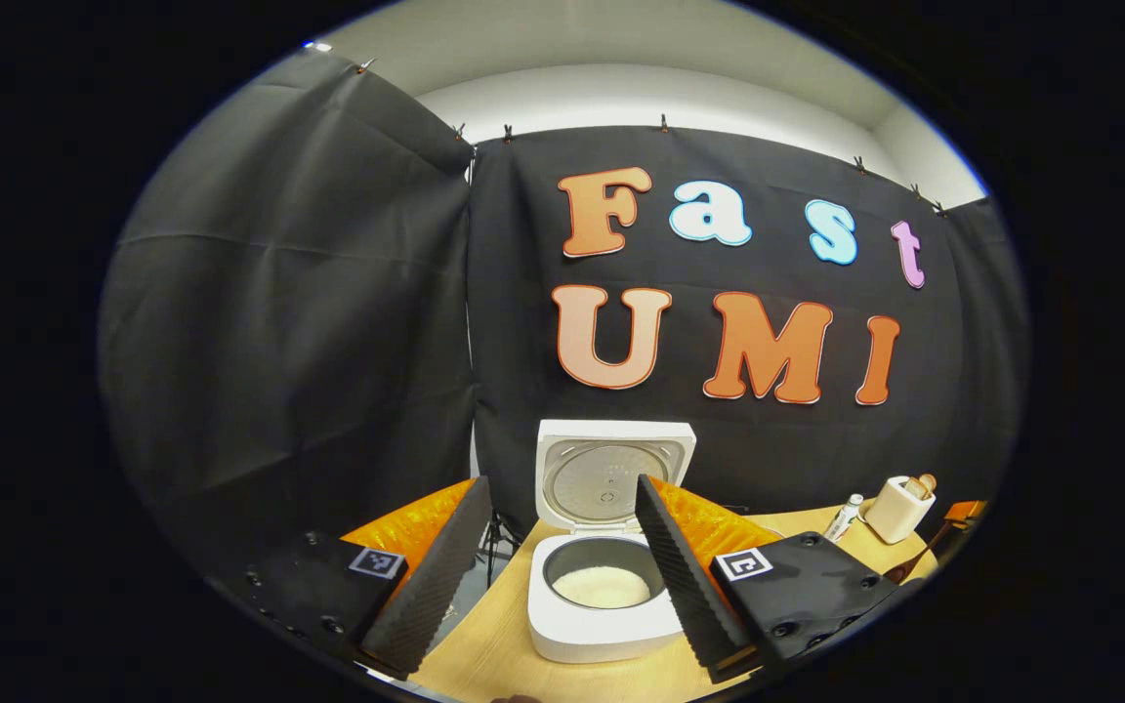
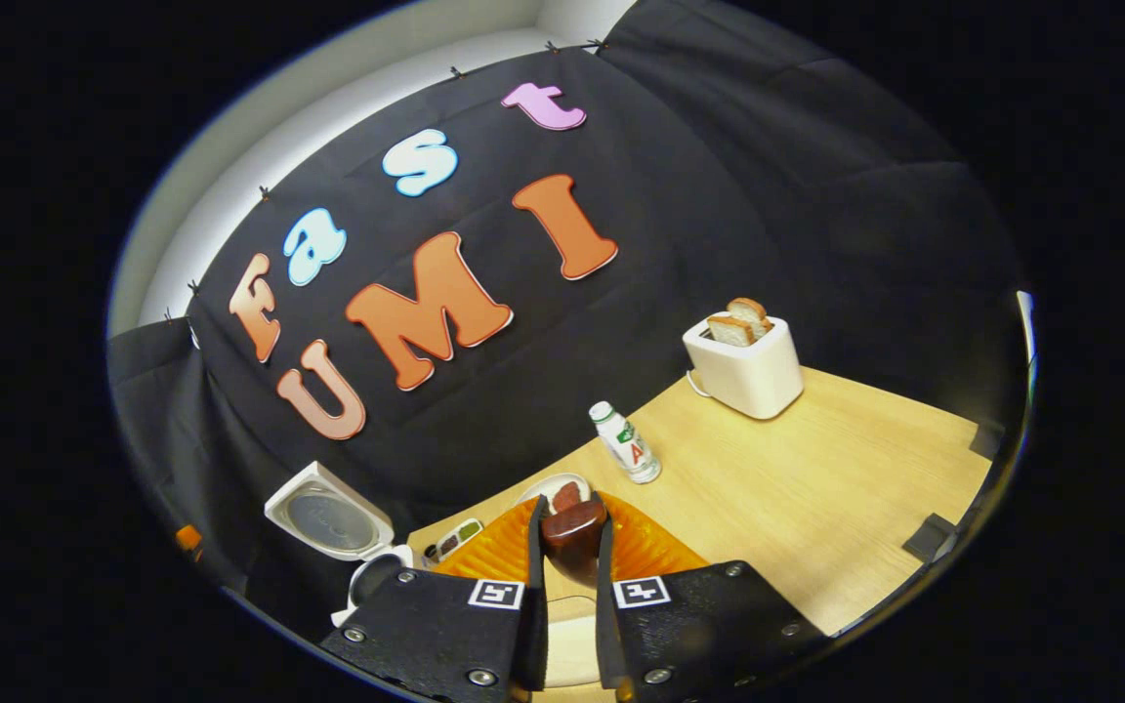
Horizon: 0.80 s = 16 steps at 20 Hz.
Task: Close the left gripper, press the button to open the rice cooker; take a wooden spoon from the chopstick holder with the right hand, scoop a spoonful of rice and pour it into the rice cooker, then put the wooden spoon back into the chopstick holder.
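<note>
The wooden desk carries everything, and on it the white rice cooker stands with its lid swung fully upright and a low layer of white rice in the inner pot; in the right gripper view the same cooker sits at the lower left, lid raised. Toward the back of the desk in that view stands a white toaster with two slices of bread sticking out of its slots, well apart from the cooker. The left tool hovers in front of the cooker with its fingers spread wide, one to either side of the pot, gripping nothing. The right tool has its fingers drawn close together, clamped on the dark wooden spoon, whose end shows between them. A small bottle stands upright near the middle of the desk, just beyond a small white dish.
</note>
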{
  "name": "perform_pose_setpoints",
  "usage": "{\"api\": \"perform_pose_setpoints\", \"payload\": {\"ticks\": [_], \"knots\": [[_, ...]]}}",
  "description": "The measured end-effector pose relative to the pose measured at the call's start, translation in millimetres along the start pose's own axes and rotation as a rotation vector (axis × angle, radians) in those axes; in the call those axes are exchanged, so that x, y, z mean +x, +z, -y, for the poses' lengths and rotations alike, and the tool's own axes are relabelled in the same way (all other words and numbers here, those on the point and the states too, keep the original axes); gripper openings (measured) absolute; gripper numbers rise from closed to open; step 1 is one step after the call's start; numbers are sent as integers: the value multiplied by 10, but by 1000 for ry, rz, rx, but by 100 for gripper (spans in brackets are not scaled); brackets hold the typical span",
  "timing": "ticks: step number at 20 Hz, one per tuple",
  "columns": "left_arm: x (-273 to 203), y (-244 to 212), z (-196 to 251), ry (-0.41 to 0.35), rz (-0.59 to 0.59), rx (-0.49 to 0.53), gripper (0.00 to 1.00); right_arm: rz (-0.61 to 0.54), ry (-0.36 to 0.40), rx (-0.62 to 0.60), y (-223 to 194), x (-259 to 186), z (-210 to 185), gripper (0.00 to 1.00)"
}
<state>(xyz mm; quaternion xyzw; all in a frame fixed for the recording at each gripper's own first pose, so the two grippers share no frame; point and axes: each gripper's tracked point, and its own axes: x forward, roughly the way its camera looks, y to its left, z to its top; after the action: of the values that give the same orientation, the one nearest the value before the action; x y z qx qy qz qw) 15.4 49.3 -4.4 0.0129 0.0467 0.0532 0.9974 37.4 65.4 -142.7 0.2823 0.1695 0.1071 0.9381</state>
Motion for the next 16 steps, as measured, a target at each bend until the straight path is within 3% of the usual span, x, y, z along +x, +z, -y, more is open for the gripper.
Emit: {"api": "perform_pose_setpoints", "payload": {"ticks": [6, 16], "knots": [[25, 69, -112, -1, 12, 15, 100, -45, 64, -44, -438, 122, -457, 19], [131, 82, -190, 15, 3, 60, 99, -94, -4, -272, -1220, 454, -480, 19]]}}
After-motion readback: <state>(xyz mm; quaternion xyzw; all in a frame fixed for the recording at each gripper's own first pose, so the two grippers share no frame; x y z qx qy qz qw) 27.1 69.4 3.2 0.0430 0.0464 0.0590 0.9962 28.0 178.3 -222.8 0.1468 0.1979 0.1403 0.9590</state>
